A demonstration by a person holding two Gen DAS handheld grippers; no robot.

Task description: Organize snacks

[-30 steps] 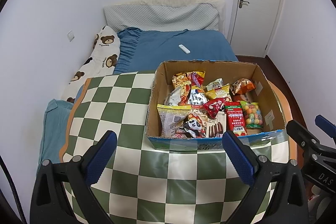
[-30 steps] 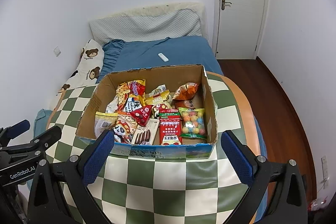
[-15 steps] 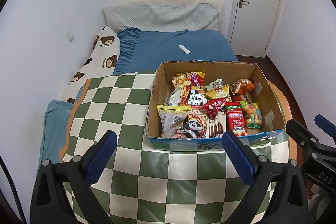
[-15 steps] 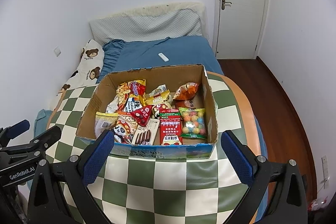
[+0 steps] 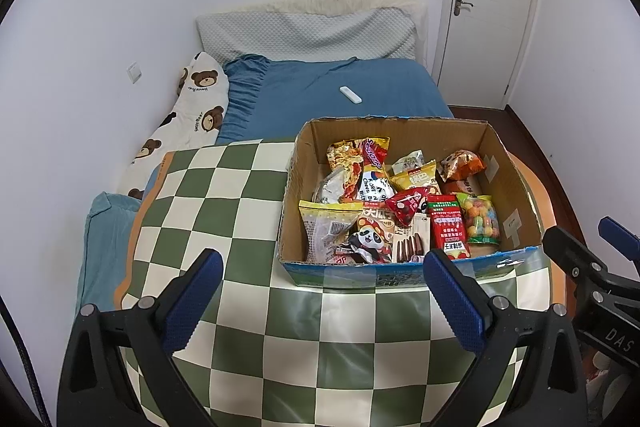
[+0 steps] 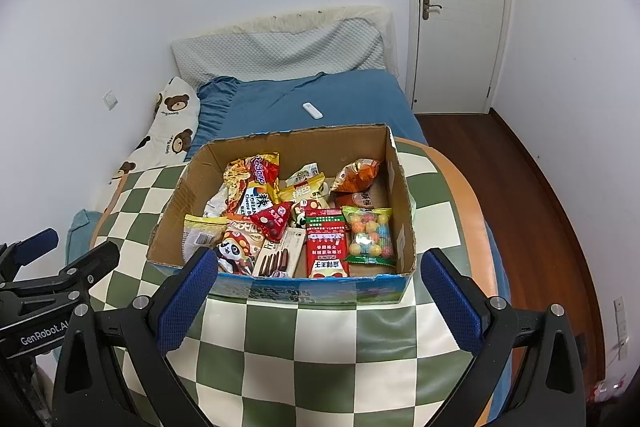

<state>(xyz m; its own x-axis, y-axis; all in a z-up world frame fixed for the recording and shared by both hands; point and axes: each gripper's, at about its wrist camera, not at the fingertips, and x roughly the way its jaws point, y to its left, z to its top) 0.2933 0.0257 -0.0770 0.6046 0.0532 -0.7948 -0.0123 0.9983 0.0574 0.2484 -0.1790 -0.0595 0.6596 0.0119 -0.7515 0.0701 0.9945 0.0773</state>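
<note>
A cardboard box [image 5: 516, 183] [image 6: 172, 215] with a blue printed front stands on the green-and-cream checked table [image 5: 224, 211] [image 6: 400, 339]. Several snack packets fill it, among them a red sachet [image 5: 448, 227] [image 6: 326, 247], a bag of coloured candy balls [image 5: 480, 219] [image 6: 370, 235], a panda packet [image 5: 370, 239] [image 6: 234, 251] and a yellow-red noodle pack [image 5: 360, 159] [image 6: 256, 171]. My left gripper [image 5: 320, 291] is open, held short of the box's front wall. My right gripper [image 6: 318, 291] is open too, just before the same wall. Neither holds anything.
Behind the table is a bed with a blue sheet [image 5: 320, 95], a white remote [image 5: 351, 95], a grey pillow [image 5: 304, 35] and a bear-print pillow [image 5: 188, 111]. A white door [image 6: 460, 7] and wooden floor [image 6: 520, 187] lie to the right.
</note>
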